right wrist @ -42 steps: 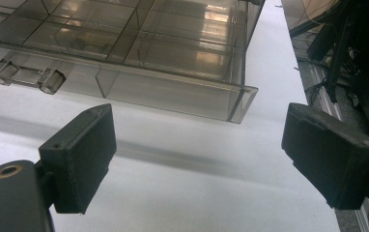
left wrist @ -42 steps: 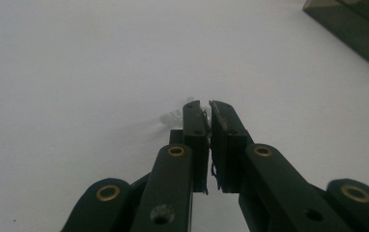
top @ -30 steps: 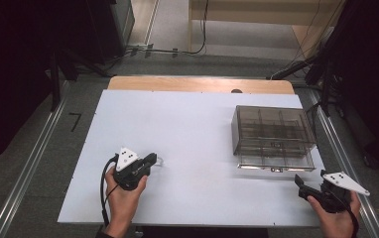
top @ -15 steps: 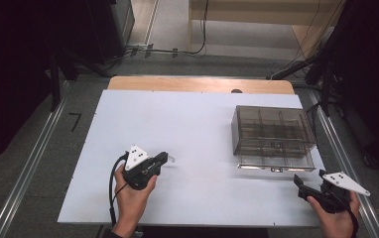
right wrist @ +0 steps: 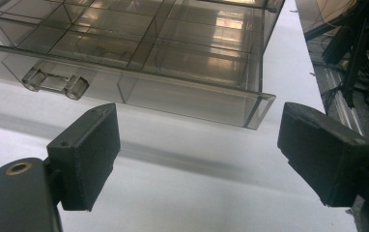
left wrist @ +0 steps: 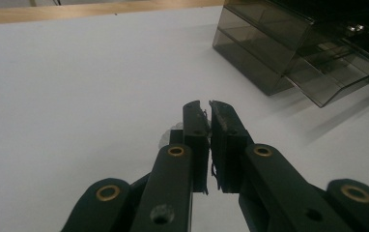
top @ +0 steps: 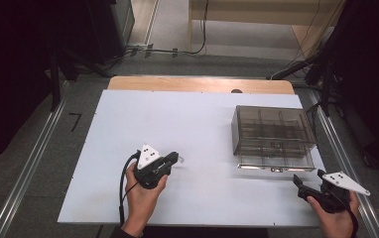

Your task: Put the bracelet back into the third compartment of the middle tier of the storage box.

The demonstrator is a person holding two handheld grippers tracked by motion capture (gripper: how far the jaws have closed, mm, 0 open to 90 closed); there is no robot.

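Box (right wrist: 139,53) just ahead of right hand-held gripper (right wrist: 199,145)

Left gripper (top: 175,159): shifted rightward across the white table (top: 103,148), toward the clear compartment box (top: 272,136); jaws closed together on a small pale item, identity unclear.

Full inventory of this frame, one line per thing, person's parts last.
Compartment box: one, smoky clear plastic, right side of the table, latch on its near edge.
Table: one, white top, wooden strip along its far edge.
Small clear thing: one, see-through, beside the left claw's jaws; too hidden to identify.
Floor cables: several, black, beyond the table.
Left claw: one, black, jaws shut, near-left of the table, pointing toward the box.
Right claw: one, black, jaws wide open, at the box's near right corner.
Hands: two, one on each claw.
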